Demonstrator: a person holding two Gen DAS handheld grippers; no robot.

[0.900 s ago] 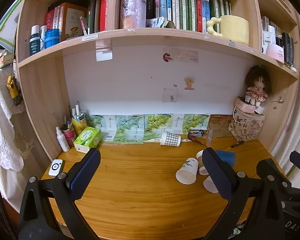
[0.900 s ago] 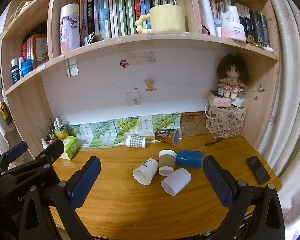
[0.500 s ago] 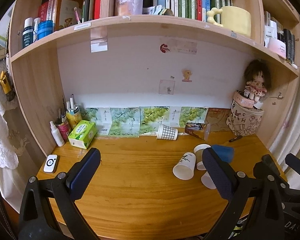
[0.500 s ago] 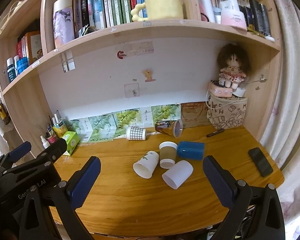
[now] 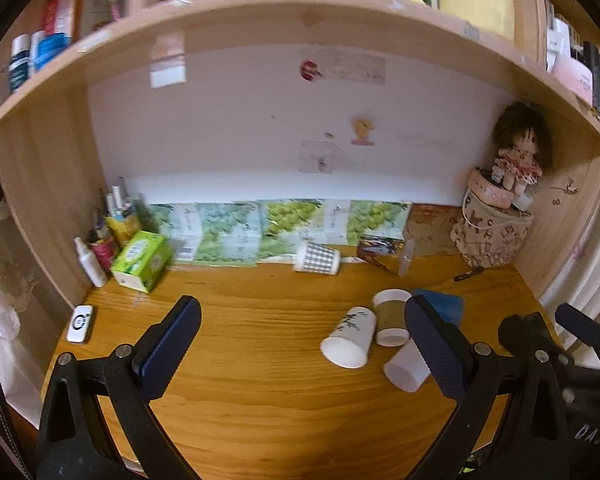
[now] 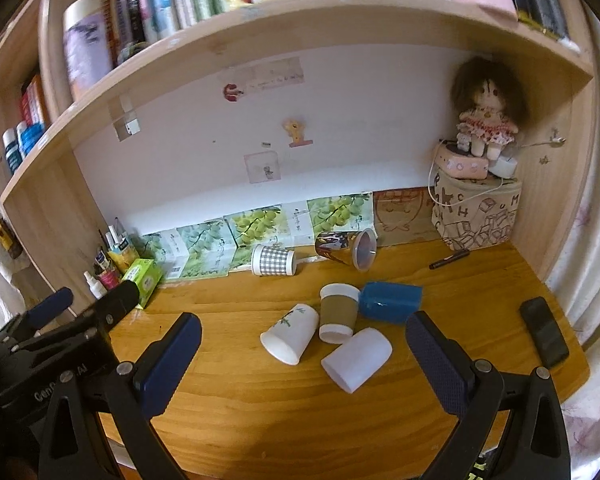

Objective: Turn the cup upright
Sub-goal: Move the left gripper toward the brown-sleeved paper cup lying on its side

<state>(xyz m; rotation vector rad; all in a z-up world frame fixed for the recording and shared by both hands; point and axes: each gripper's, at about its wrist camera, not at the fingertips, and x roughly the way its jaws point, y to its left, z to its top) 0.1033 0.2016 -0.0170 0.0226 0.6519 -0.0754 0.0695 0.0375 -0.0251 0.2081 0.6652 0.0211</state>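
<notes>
Several cups lie tipped on the wooden desk (image 6: pixel 240 400). In the right wrist view: a white cup with a leaf print (image 6: pixel 290 332), a brown-sleeved cup (image 6: pixel 337 313), a plain white cup (image 6: pixel 357 359), a blue cup (image 6: pixel 391 301), a checked cup (image 6: pixel 273 261) and a shiny cup (image 6: pixel 346 247) near the back. The left wrist view shows the leaf cup (image 5: pixel 350 338), the brown cup (image 5: pixel 392 316) and the white cup (image 5: pixel 406 366). My right gripper (image 6: pixel 300 360) is open, above the desk in front of the cluster. My left gripper (image 5: pixel 298 352) is open and empty, left of the cups.
A black phone (image 6: pixel 544 330) lies at the desk's right. A green tissue box (image 5: pixel 142 256) and bottles (image 5: pixel 90 262) stand at the back left, a white remote (image 5: pixel 80 323) at the left edge. A patterned bag with a doll (image 6: pixel 478 208) fills the back right corner.
Both grippers have moved forward and tilted down toward the desk; the cups appear larger and nearer. Both stay open. No cup has moved.
</notes>
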